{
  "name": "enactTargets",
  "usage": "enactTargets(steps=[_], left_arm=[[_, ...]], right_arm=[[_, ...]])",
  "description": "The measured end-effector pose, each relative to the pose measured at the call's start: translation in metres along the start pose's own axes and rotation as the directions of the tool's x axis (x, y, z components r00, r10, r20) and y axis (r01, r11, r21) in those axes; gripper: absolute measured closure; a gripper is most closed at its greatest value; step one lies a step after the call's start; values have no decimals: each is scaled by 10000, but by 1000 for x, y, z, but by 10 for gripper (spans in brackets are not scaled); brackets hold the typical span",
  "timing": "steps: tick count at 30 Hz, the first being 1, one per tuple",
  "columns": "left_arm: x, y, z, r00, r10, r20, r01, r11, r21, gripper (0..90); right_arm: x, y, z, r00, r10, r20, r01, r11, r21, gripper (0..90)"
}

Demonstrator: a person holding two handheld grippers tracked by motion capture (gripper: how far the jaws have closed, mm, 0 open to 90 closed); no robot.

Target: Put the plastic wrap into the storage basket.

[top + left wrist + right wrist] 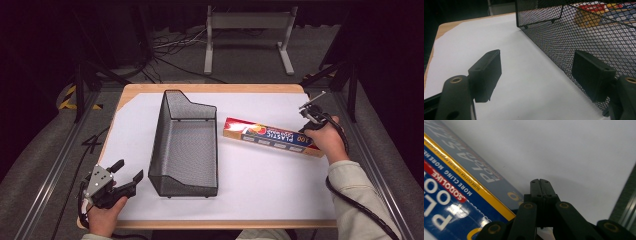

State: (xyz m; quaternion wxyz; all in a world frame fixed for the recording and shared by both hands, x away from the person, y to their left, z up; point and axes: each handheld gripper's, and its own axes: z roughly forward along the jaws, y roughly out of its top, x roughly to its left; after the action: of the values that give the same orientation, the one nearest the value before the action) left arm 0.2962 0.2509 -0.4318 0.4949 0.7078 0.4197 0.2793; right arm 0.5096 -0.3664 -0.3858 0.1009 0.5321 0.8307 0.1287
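Beside the plastic wrap box's point(272, 136) right end, the right claw point(540, 182) is pressed together.

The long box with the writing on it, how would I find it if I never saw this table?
Start at the white table and find the black mesh basket in its middle. Just right of it lies the long plastic wrap box, flat and slanted. It is the one colourful thing: blue, red and yellow.

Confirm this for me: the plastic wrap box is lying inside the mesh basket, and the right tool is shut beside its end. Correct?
Not quite. The plastic wrap box lies on the white table cover beside the mesh basket, not inside it, as the high view shows. The right tool is indeed shut beside its end.
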Motion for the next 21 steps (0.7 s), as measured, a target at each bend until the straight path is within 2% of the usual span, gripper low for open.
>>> enactTargets(steps=[1, 2, 3, 4, 7, 10, 14, 15, 17, 21], left_arm=[[0, 0, 0, 10000, 0, 0, 0, 10000, 0, 249], [0, 0, 0, 10000, 1, 12, -1, 10000, -18, 249], [0, 0, 0, 10000, 1, 12, -1, 10000, -18, 249], [0, 0, 1, 10000, -2, 30, 2, 10000, -8, 249], [-1, 1, 2, 10000, 14, 44, -14, 10000, -15, 249], [-2, 2, 2, 10000, 59, 43, -59, 10000, -30, 249], [-1, 2, 3, 10000, 29, 55, -29, 10000, -6, 249], [-2, 2, 4, 10000, 25, 73, -25, 10000, -21, 249], [-2, 2, 4, 10000, 34, 86, -34, 10000, -29, 249], [-3, 3, 5, 9999, 52, 95, -52, 10000, -17, 249]], right_arm=[[0, 0, 0, 10000, 0, 0, 0, 10000, 0, 900], [3, -6, -6, 9993, -87, -374, 94, 9998, 182, 900], [3, -6, -6, 9993, -87, -374, 94, 9998, 182, 900], [8, -12, -5, 9982, -280, -521, 309, 9980, 556, 900], [11, -16, -6, 9977, -386, -553, 421, 9971, 639, 900], [19, -25, -6, 9948, -503, -889, 594, 9929, 1034, 900], [30, -38, -10, 9895, -775, -1221, 899, 9909, 999, 900], [38, -47, -13, 9852, -906, -1453, 1035, 9911, 833, 900], [41, -50, -13, 9823, -970, -1601, 1108, 9906, 798, 900], [57, -63, -16, 9691, -1362, -2056, 1532, 9858, 693, 900]])
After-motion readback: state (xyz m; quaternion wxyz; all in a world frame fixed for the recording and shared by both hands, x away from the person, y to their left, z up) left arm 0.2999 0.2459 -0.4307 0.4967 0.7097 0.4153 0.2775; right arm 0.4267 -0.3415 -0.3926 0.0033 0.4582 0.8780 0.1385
